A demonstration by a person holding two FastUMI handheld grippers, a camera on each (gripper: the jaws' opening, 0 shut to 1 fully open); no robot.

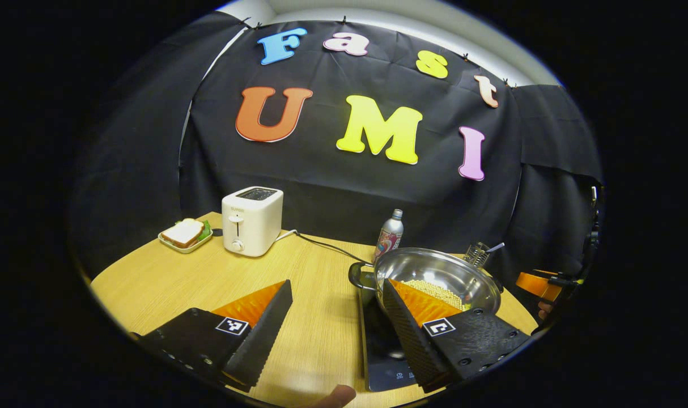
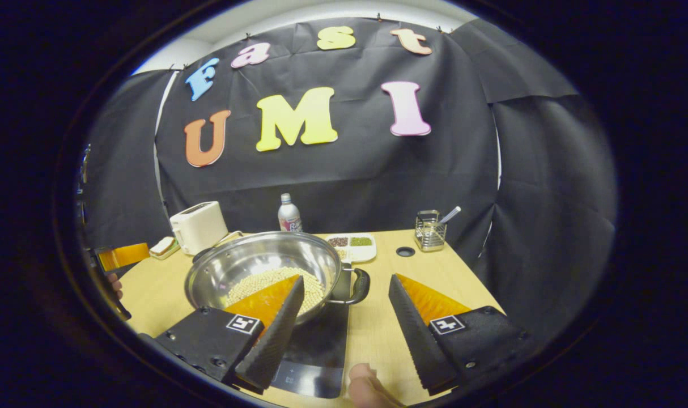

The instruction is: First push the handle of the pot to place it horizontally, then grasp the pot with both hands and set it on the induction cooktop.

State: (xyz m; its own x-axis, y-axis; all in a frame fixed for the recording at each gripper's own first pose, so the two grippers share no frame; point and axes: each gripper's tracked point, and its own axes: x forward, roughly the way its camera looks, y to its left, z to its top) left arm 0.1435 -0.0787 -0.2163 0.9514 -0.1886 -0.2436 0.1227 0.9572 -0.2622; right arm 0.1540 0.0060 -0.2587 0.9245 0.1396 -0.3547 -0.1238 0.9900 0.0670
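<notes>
Pot point(image 2: 270, 272) on induction cooktop point(image 2: 315, 351), between open hand-held grippers, untouched.

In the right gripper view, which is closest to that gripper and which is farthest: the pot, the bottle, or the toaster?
1. The pot, just ahead of the right gripper, sitting on the cooktop.
2. The bottle, behind the pot near the wall.
3. The toaster, far back on the left.
Bottle and toaster are close to call.

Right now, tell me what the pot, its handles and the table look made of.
Pot: likely polished stainless steel, mirror-bright inside. Handles: dark, glossy loops, perhaps plastic or coated metal. Table: pale wood or wood-look laminate with visible grain.
</notes>
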